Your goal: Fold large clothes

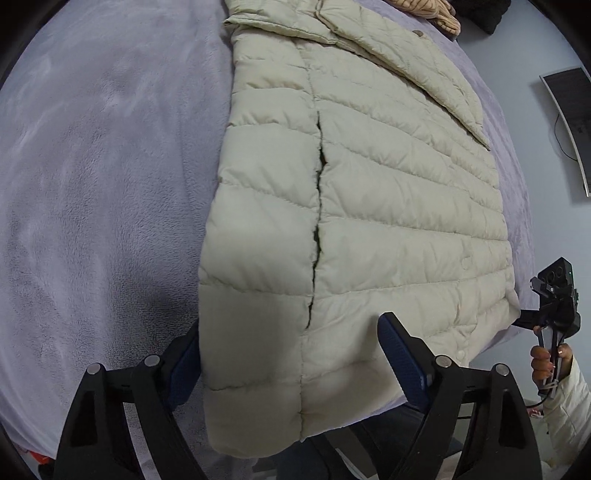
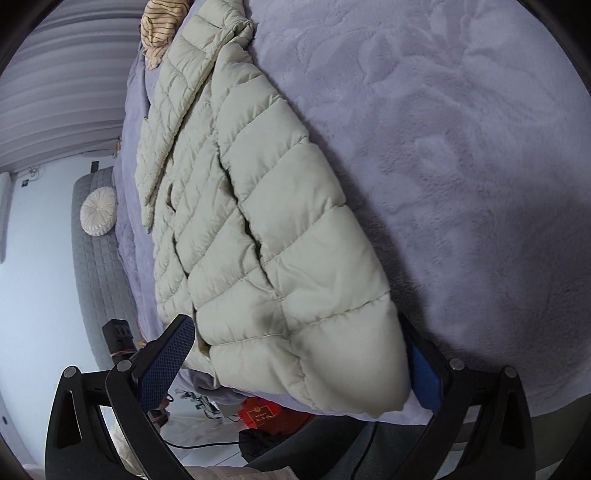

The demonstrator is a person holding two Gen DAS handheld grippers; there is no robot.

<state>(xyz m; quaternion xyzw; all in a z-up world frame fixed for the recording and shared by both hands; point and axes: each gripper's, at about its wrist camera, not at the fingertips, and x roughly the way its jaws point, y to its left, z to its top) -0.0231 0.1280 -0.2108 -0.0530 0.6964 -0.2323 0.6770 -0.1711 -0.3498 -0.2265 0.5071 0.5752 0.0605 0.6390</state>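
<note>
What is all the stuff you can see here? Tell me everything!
Puffy jacket: one, cream, lying on the bed, hem nearest the grippers.
Blanket: one, pale purple, covering the bed.
Striped cloth: one, tan with dark stripes, at the jacket's far end.
Round cushion: one, white, on a grey quilted seat beside the bed.
Red packet: one, on the floor.
Left gripper: one, black with blue pads, open around the hem.
Right gripper: one, same colours, open around the hem's other corner.
</note>
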